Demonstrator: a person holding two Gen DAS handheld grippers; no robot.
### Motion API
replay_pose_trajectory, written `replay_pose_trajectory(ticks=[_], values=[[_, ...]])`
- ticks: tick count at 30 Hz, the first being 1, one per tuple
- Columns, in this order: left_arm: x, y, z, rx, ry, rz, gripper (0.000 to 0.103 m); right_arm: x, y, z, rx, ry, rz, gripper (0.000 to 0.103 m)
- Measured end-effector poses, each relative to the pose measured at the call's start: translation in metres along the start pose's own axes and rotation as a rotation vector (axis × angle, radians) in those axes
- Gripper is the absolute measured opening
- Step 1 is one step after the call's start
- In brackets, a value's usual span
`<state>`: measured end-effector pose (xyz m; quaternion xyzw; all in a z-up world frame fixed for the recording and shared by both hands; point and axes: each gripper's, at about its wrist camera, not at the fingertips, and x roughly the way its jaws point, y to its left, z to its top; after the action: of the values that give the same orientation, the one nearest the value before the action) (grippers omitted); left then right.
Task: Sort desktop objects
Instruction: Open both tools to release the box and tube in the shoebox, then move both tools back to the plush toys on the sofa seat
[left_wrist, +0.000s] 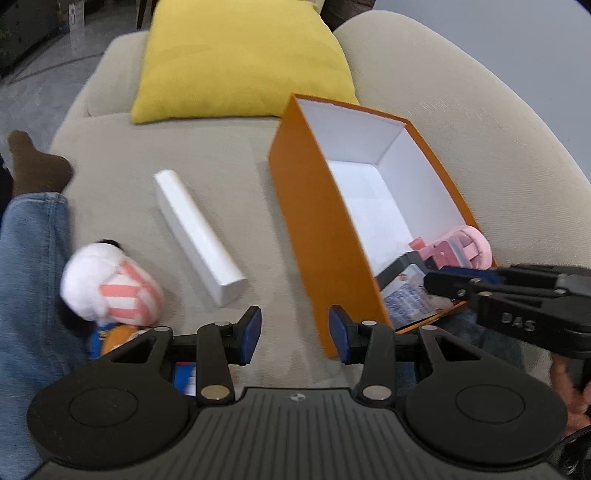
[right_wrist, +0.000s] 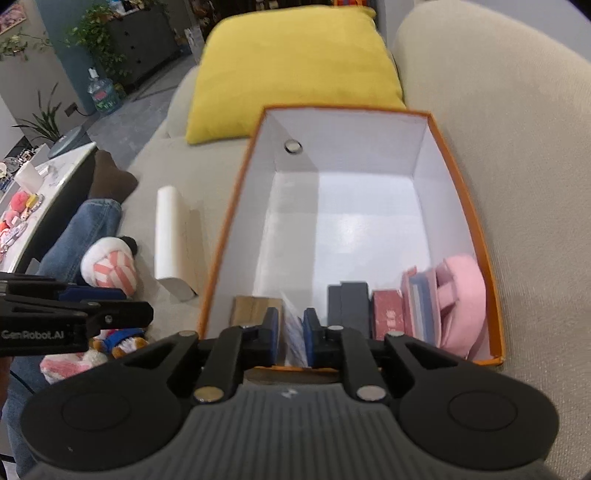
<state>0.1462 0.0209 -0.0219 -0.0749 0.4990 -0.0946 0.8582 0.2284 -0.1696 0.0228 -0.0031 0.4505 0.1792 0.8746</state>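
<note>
My right gripper (right_wrist: 291, 332) sat over the near end of the orange box (right_wrist: 221, 236), its blue pads (right_wrist: 272, 332) pinched on a thin white packet (right_wrist: 295, 332) standing upright inside. Beside the packet in the box stood a dark grey block (right_wrist: 349, 302), a red box (right_wrist: 388, 314) and a pink item (right_wrist: 461, 295) against the right wall. My left gripper (left_wrist: 295, 334) hung wide apart with nothing between its fingers, above the beige sofa (left_wrist: 221, 166) just left of the box. A long white box (left_wrist: 199, 236) lay on the cushion, with a striped plush toy (left_wrist: 114, 288) near it. A yellow pillow (left_wrist: 240, 55) rested behind.
</note>
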Motion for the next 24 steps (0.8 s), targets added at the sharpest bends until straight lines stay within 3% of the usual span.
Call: replay_pose_trajectory(ticks=[3, 7, 16, 24], values=[[-0.013, 0.015, -0.003, -0.01, -0.021, 0.038, 0.047, -0.009, 0.019, -0.001, -0.061, -0.05, 0.029, 0.021], [-0.03, 0.038, -0.012, -0.033, -0.034, 0.096, 0.047, -0.012, 0.047, -0.004, -0.128, -0.082, 0.108, 0.033], [-0.047, 0.076, -0.053, -0.1, 0.011, 0.173, 0.048, 0.02, 0.099, -0.021, -0.213, 0.022, 0.21, 0.033], [-0.059, 0.076, -0.098, -0.105, 0.075, 0.196, 0.048, 0.04, 0.128, -0.047, -0.267, 0.119, 0.259, 0.033]])
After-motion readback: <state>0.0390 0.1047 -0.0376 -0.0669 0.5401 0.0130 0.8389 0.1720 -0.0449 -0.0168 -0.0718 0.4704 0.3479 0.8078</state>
